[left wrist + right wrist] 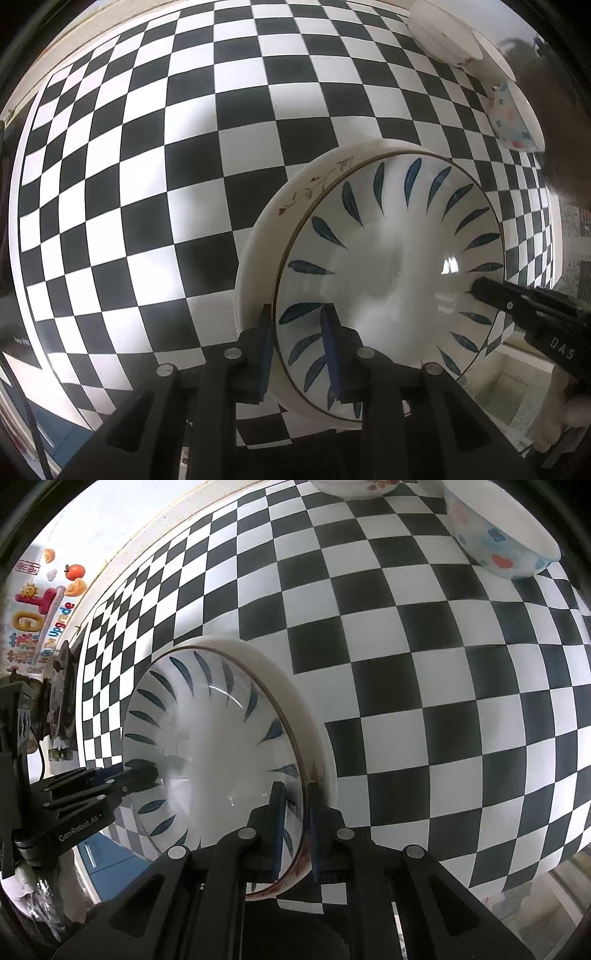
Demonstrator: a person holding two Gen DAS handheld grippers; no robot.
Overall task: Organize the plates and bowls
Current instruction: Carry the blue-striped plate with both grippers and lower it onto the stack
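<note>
A stack of two dishes is held over the chequered bench [155, 206]: a leaf-patterned bowl [388, 266] is nested in a floral dish [295, 199]. The left tool [299, 350] is nearly closed and clamped on the rim at one side; the right tool [295, 827] is nearly closed and clamped on the opposite rim. Both tools point steeply down, so the stack lies directly below and between them, near the cloth. Whether it already touches cannot be told. Two more bowls [506, 542] are seen far behind, nearer to the right hand.
</note>
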